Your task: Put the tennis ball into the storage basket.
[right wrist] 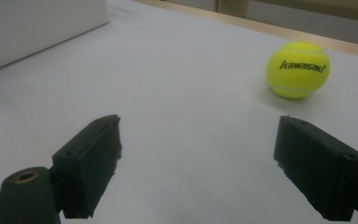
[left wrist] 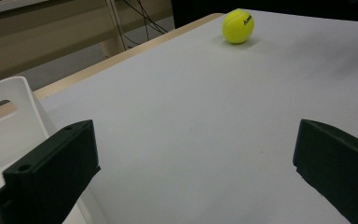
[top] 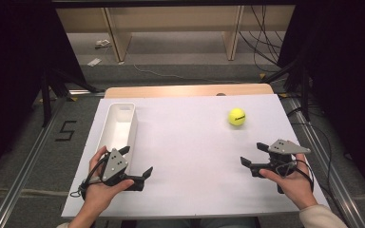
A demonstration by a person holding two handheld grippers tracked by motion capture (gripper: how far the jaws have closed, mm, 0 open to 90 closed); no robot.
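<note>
A yellow tennis ball (top: 236, 117) rests on the white table surface (top: 190, 137) at the far right. A long white bin (top: 119, 126) lies along the left side, and nothing shows inside it. My left gripper (top: 137, 161) is open near the bin's near end, held low at the front left. In the left gripper view the jaws stand wide apart around bare surface, with the ball (left wrist: 238, 26) far ahead and the bin (left wrist: 9, 116) at the left. My right gripper (right wrist: 198, 135) is open at the front right (top: 253, 153), with the ball (right wrist: 298, 69) a short way ahead.
The table's wooden far edge (top: 185, 90) shows beyond the white sheet. Metal rails (top: 28, 156) run along both sides on the grey floor. Wooden furniture legs (top: 119, 42) and cables (top: 261, 47) lie behind the table. Bare white surface lies between the two grippers.
</note>
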